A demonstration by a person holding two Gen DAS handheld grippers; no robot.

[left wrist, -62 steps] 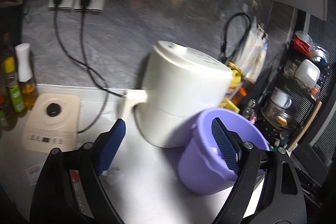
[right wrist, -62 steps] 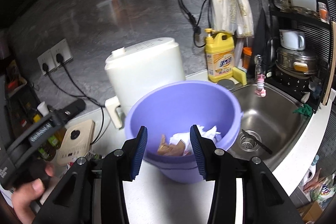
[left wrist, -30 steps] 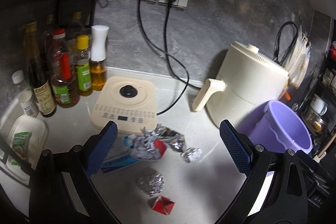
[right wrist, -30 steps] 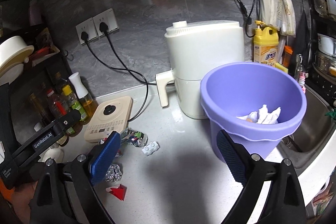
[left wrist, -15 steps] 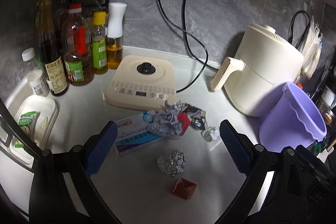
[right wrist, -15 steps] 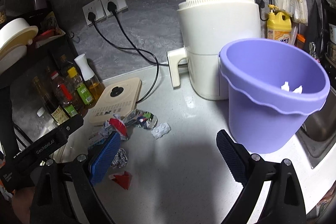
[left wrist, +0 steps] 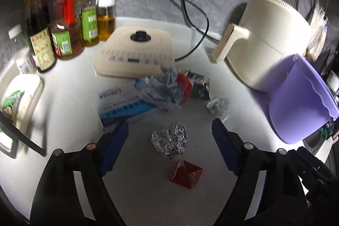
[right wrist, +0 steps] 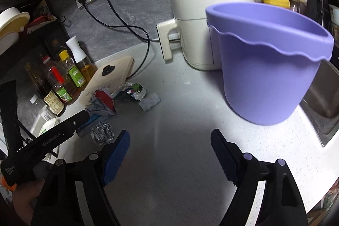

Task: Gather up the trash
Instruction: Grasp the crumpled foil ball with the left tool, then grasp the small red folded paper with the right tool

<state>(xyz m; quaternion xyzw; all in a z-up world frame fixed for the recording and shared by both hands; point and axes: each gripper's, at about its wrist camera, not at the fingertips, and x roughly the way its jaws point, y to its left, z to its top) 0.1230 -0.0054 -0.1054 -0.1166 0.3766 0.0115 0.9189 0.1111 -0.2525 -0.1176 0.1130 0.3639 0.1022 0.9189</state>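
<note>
My left gripper (left wrist: 170, 132) is open and empty, low over the white counter, with a crumpled foil ball (left wrist: 170, 142) between its fingers. A red folded paper (left wrist: 186, 174) lies just nearer. Beyond lie a blue-and-white box (left wrist: 125, 108), crumpled wrappers (left wrist: 169, 88) and a small foil blister (left wrist: 217, 105). The purple bin (left wrist: 300, 103) stands at the right. My right gripper (right wrist: 170, 141) is open and empty above bare counter, left of the purple bin (right wrist: 269, 69); the foil ball (right wrist: 101, 132) and wrappers (right wrist: 118, 96) lie to its left.
A cream air fryer (left wrist: 267, 39) stands behind the bin. A cream flat appliance (left wrist: 135, 52) with black cords sits behind the trash. Oil and sauce bottles (left wrist: 63, 20) line the back left. A white dish (left wrist: 19, 96) is at the left. A sink (right wrist: 322, 107) lies right of the bin.
My left gripper has dropped and moved in over the foil ball. My right gripper has moved lower and nearer to the counter beside the bin. Both have stayed open.
</note>
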